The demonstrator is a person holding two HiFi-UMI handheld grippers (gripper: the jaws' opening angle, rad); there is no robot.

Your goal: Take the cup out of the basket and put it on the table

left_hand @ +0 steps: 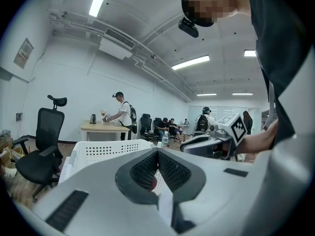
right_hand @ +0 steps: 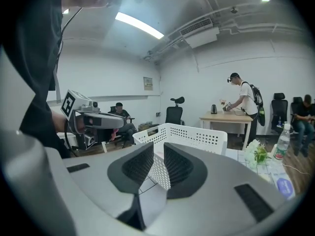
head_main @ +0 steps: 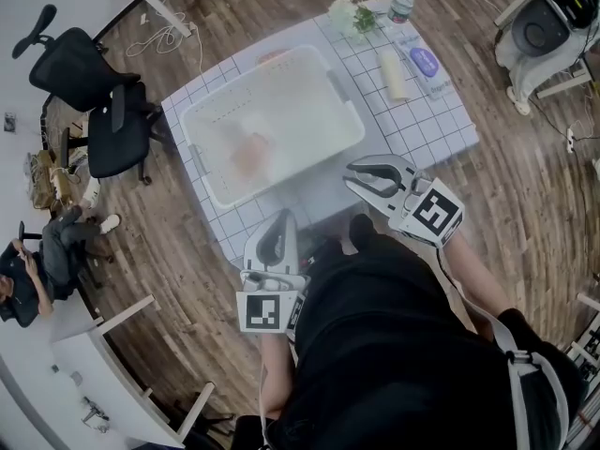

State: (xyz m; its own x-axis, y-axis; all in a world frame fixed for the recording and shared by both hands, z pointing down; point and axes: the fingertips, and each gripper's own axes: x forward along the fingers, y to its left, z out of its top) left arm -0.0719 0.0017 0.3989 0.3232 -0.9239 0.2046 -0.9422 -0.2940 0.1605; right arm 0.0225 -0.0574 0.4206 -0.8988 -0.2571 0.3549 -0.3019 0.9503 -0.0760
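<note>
The cup (head_main: 249, 154) is inside the white basket (head_main: 352, 120), which stands on the checked surface (head_main: 427, 125). Both tools are outside the basket, near its front side. The left tool (head_main: 281, 219) has its jaws together and holds nothing. The right tool (head_main: 356, 174) has a narrow gap between its jaws, also with nothing in it.
</note>
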